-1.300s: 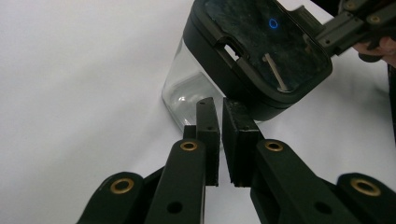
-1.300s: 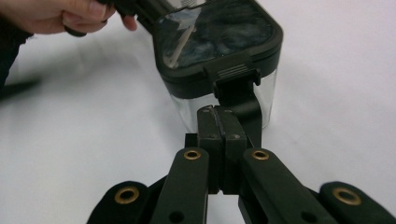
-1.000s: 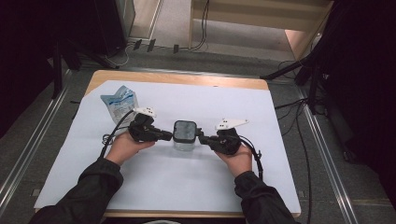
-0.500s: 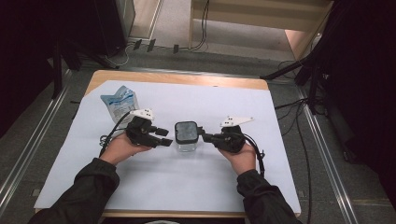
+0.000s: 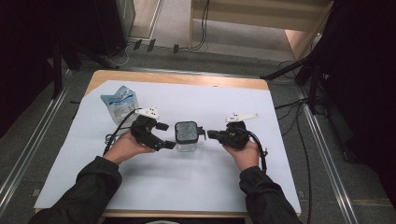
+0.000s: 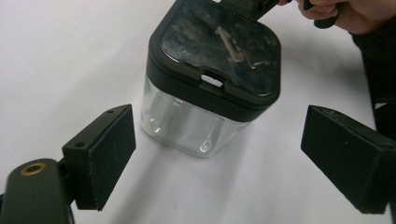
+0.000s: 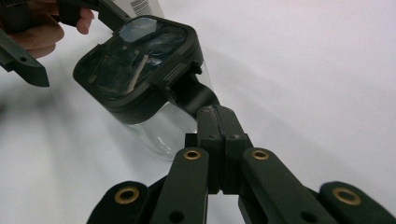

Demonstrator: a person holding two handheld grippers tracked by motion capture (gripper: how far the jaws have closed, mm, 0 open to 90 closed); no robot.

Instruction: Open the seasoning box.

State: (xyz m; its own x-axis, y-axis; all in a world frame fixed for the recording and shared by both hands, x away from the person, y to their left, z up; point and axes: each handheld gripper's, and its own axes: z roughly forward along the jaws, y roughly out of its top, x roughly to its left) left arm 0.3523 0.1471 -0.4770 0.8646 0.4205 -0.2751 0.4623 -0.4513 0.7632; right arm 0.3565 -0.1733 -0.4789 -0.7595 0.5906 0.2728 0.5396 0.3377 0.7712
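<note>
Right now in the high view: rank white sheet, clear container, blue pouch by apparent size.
1. White sheet, covers most of the tabletop.
2. Blue pouch and clear container: look close in size; the pouch seems slightly larger, but a cable crosses its lower part and it lies farther from the camera, so I won't rank them.

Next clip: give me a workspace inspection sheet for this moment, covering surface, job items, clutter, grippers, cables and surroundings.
Surface: white sheet covering a wooden table.
Job's things: clear container with a dark lid, upright, lid on.
Clutter: blue-white pouch at the far left.
Grippers: left gripper jaws have just been opening, wide either side of the container, not touching; right gripper shut on the lid's tab.
Cables: one trails from each gripper; more on the floor.
Surroundings: dark stands, wooden furniture behind.
</note>
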